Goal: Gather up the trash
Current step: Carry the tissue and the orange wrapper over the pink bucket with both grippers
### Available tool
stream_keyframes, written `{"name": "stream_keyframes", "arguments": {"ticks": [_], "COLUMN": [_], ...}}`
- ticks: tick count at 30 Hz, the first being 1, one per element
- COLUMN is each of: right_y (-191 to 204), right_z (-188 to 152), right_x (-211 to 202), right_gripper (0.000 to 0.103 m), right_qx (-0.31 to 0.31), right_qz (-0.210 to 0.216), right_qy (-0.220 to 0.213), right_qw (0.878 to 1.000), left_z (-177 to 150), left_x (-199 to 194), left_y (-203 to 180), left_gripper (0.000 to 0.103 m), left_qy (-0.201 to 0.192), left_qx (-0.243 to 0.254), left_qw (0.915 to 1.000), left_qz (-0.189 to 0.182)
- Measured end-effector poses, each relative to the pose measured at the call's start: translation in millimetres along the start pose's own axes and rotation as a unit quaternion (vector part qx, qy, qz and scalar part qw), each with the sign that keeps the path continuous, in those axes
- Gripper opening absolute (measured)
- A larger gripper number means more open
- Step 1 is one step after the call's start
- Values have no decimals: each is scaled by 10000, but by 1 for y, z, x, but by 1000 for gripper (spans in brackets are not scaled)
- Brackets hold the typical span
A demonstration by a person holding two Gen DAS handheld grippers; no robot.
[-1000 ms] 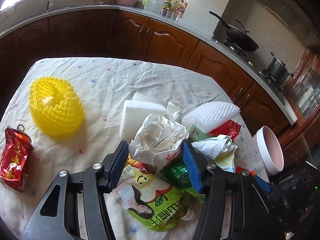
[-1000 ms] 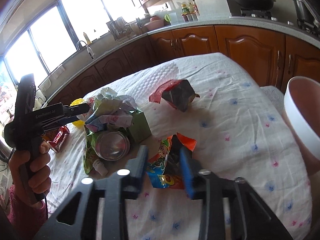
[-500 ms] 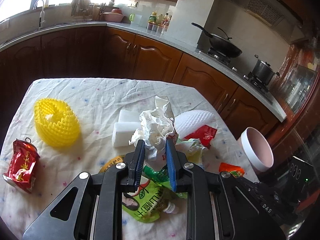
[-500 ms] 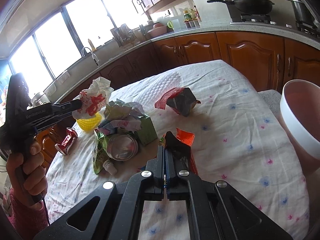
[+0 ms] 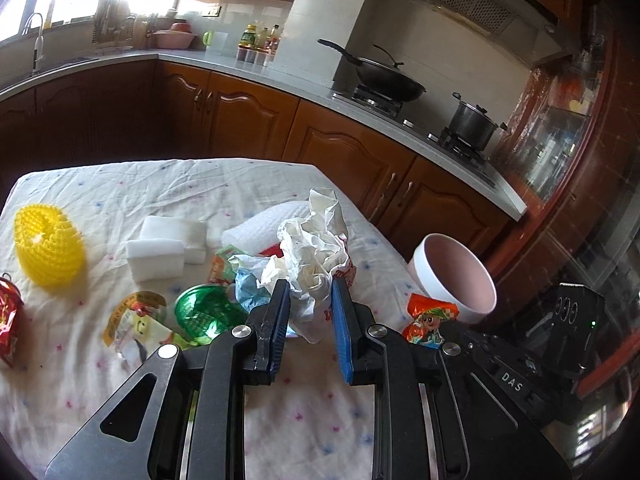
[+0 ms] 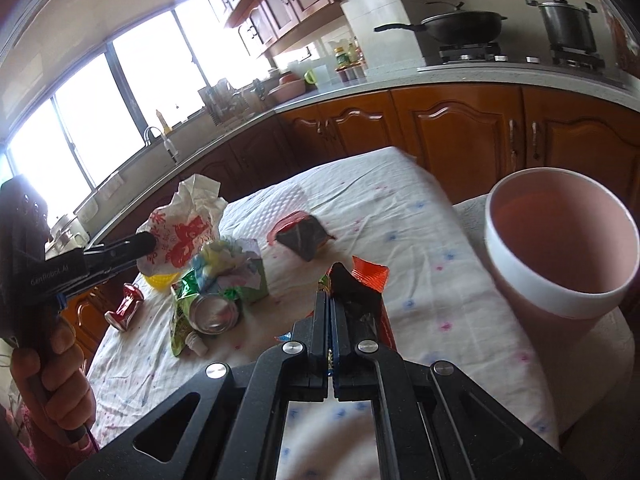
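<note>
The crumpled paper bag (image 5: 310, 248), white with red print and deeply creased, is pinched between the blue-padded fingers (image 5: 280, 320) of the left gripper (image 5: 308, 316) and is held clear of the table, higher above the litter pile than half a second ago; in the right wrist view the same bag (image 6: 182, 232) is seen raised at the left, well above the cloth; the orange snack wrapper (image 6: 370, 276), glossy foil with a cartoon print, is clamped in the right gripper (image 6: 330, 304), whose fingers are pressed together on it, and it has been lifted off the cloth since the earlier frame; the pink bin (image 6: 560, 248), a smooth round tub with a white rim, stands off the right edge of the table, and it now fills more of the right view than before; on the wrinkled, dotted tablecloth (image 5: 200, 184) a green can (image 5: 200, 314) with a shiny metal end is left lying beside crushed tissue; a yellow foam net (image 5: 48, 248), ribbed and cup-shaped, sits at the far left; two white foam blocks (image 5: 160, 252) lie between it and the pile; a crushed red can (image 5: 8, 320) lies at the left edge.
</note>
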State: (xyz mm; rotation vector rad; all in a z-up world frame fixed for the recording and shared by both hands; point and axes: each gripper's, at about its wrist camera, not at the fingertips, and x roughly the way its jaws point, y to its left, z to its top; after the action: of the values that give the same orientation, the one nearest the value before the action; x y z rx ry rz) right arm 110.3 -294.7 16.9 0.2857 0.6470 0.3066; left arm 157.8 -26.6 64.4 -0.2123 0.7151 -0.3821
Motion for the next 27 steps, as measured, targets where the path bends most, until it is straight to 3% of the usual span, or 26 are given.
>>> {"name": "stream_keyframes", "arguments": {"ticks": [27], "right_y": [-121], "right_z": [23], "right_x": [-61], "right_gripper": [0], "right_qx": [851], "right_qz": [-878], "right_qy": [-627], "right_qw": [9905], "left_z": [7], "left_x": [83], "left_y": [-133], "left_gripper": [19], "left_qy": [635], "left_qx": [812], "left_qw": [9892], "left_qz": [-1037]}}
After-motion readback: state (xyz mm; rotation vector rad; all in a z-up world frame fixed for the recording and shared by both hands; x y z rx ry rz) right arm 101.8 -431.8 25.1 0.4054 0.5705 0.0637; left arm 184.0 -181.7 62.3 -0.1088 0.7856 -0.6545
